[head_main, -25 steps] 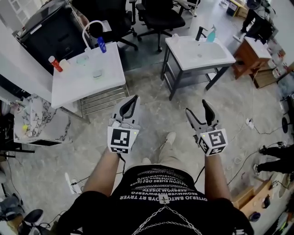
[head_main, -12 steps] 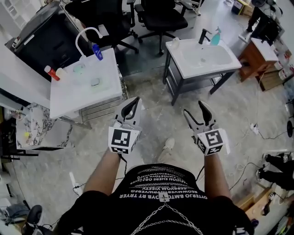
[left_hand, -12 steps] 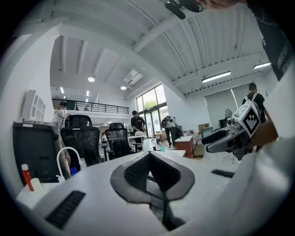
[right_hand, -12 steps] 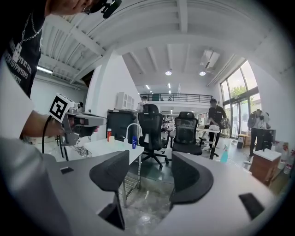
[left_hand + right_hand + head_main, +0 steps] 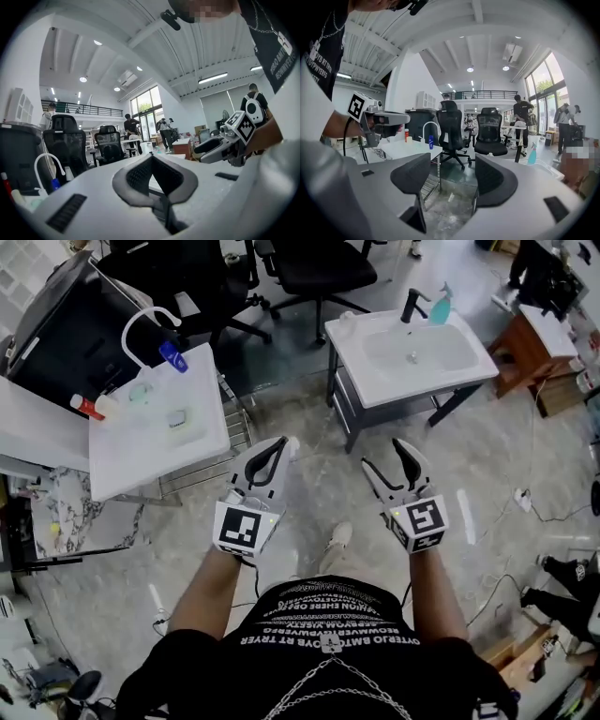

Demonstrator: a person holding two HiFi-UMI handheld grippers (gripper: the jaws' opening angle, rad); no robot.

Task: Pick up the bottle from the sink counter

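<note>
Hovering over the grey marbled floor (image 5: 309, 498), both grippers point forward into the gap between two sink desks, and neither has hold of anything. The left gripper (image 5: 277, 442) has its grey jaws meeting at the tips, leaving only a hollow behind them, with nothing inside. The right gripper (image 5: 385, 454) stands with its jaws well apart after just closing a little, and only the floor shows between them.

A small blue plastic bottle (image 5: 172, 356) stands upright at the far edge of the white flat-topped desk (image 5: 150, 442) on the left, just beside the foot of an arched white faucet (image 5: 141, 320). A small red bottle (image 5: 86, 407) lies near that desk's far left corner. On the right, a teal spray bottle (image 5: 441, 307) stands at the far edge of the white basin-top desk (image 5: 469, 357) on a dark frame, just beside a black faucet (image 5: 410, 304). Both the blue and the teal bottle are well apart from the grippers. Black office chairs (image 5: 319, 268) stand beyond the two desks.
</note>
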